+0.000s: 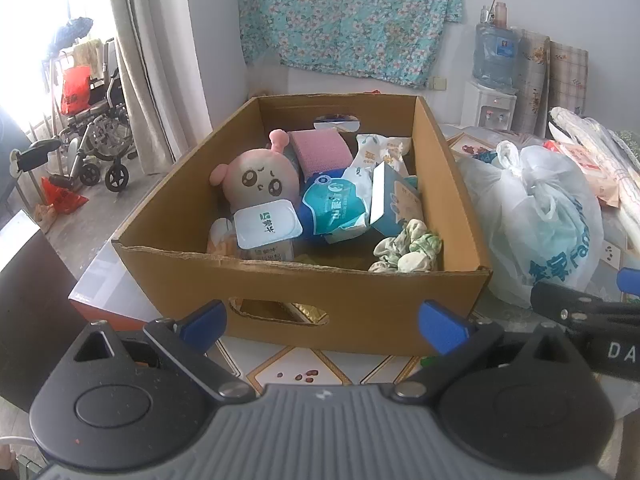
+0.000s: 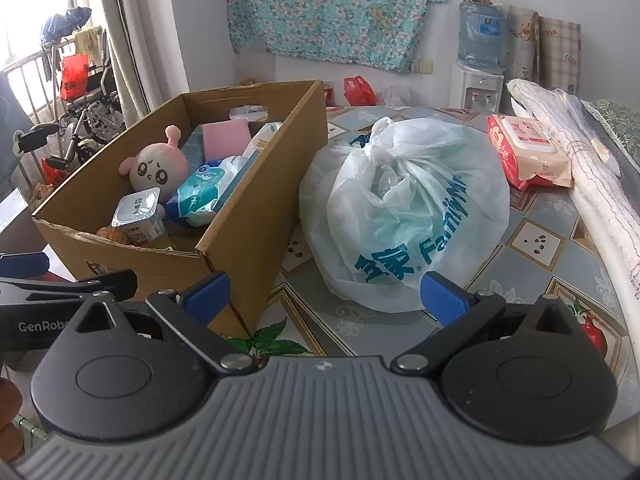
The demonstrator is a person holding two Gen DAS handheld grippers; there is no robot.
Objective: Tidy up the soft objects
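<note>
Patterned counter (image 2: 532, 248) under everything, floral cloth (image 1: 352, 16) on the wall behind, curtain and wheelchair (image 1: 96, 136) far left by the window.

Going left to right from my left wrist view: my left hand-held gripper (image 1: 322, 324) is wide open, nothing between the blue pads (image 1: 202, 320), and it sits low in front of the cardboard box (image 1: 320, 312), near its front wall with the handle cutout. Soft stuff is all inside that box, beyond the gripper: pink plush toy (image 1: 260, 178) at back left, yogurt cup (image 1: 267, 226) leaning just in front of it, pink sponge (image 1: 320, 150) at the back, blue-white wipes pack (image 1: 336, 208) in the middle, teal tissue box (image 1: 394, 204) tilted beside it, and a green-white scrunchie (image 1: 408, 250) in the front right corner against the front wall. Nothing touched by the gripper.

Right of the box, tied white plastic bag (image 2: 404, 208) stands on the counter, close beside the box's right wall. My right hand-held gripper (image 2: 324, 294) is also spread open and empty, low, pointing between the box corner and the bag; bag bottom is just beyond its right pad. Left gripper's body shows at the left edge of this view.

Further right: red wet-wipes pack (image 2: 528, 152) flat on the counter, then a rolled white quilted cloth (image 2: 592, 184) along the counter edge. Water dispenser (image 2: 478, 60) stands at the back wall.
</note>
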